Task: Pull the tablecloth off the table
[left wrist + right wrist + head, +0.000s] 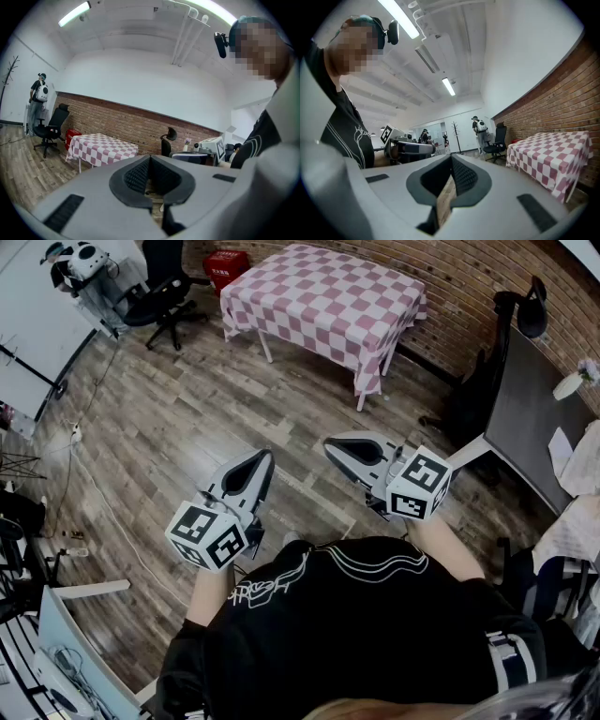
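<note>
Nothing begun: cloth untouched, I stood well back.
Head view: the checked tablecloth point(323, 298) lay fully spread over the counter point(265, 345), well apart from me. Left gripper view: my left claw point(150, 158) was pressed together, empty. Right gripper view: my right claw point(451, 158) likewise pinched nothing; approach, grip and pull all remained.

The tablecloth point(323, 298) is checked pink and white. The brick wall point(469, 277) is reddish-brown, the plank floor point(187, 418) grey-brown. The left gripper point(261, 457) and right gripper point(334, 444) are pale grey with black-and-white marker cubes. The person's shirt point(375, 634) is black with white linework.
</note>
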The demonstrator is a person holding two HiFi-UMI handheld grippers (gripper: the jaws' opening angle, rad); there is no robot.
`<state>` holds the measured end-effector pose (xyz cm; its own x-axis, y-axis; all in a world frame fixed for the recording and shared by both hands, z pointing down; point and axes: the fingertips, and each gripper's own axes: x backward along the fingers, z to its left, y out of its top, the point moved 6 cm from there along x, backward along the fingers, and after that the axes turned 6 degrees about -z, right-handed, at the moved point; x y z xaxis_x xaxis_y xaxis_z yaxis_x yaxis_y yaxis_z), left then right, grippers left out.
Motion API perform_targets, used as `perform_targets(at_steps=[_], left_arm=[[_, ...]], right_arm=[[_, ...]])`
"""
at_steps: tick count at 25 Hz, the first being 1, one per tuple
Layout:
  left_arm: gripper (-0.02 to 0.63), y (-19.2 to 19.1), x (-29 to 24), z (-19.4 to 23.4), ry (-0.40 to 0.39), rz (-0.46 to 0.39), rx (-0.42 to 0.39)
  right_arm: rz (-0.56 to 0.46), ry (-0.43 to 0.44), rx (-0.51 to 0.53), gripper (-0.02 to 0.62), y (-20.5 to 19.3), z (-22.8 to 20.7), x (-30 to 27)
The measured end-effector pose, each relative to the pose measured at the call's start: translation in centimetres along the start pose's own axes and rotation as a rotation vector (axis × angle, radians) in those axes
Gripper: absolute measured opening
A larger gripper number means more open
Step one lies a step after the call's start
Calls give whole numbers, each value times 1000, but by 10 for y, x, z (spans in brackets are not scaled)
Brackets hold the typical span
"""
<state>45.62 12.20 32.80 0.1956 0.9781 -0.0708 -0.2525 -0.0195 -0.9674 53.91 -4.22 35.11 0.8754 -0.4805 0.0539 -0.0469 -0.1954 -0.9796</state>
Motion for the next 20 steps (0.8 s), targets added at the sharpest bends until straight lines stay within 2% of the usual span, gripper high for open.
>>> perform_targets(at_steps=[5, 13, 16, 20], left_arm=[[5, 0, 2, 21, -7, 10, 7], [5, -2, 4, 81, -12, 49, 54], [5, 4, 5, 107, -11, 51, 57], [5, 21, 13, 142, -16, 27, 78]], right_arm=[[8, -2, -19, -3, -7, -3, -22], [48, -25, -61, -3, -26, -18, -77], [57, 5, -32, -3, -25, -18, -103], [73, -1, -34, -3, -14, -23, -139]])
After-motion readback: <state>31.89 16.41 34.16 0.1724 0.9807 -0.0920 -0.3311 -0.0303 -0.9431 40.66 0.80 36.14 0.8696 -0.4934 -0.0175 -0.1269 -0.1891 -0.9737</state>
